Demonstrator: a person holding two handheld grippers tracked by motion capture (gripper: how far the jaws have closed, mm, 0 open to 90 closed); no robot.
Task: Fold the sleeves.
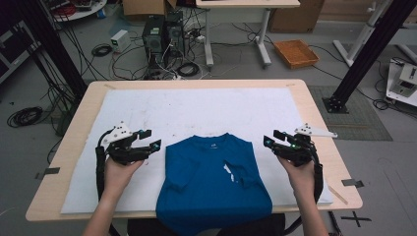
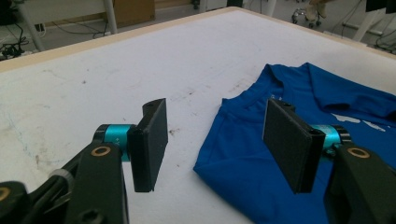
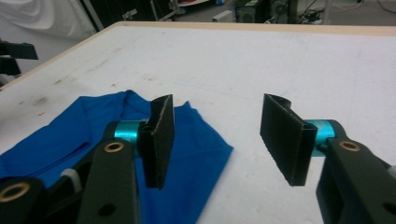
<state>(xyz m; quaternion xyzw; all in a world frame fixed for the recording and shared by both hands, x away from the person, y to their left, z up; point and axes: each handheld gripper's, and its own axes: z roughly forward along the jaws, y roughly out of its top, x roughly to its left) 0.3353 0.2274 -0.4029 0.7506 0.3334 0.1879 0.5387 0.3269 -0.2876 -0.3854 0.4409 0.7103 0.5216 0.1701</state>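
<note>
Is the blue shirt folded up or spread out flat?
Partly folded: the blue shirt has both sleeves tucked inward over its body, while its bottom hangs over the table's near edge.

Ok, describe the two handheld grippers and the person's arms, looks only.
Both the left gripper and the right gripper are black, each with a pale grey three-cornered plate on top, turquoise collars behind flat, rectangular black fingers, brass-coloured pivot rings and small lit turquoise spots. A black cable trails from each along the forearm. The forearms are bare, with no sleeves in sight.
</note>
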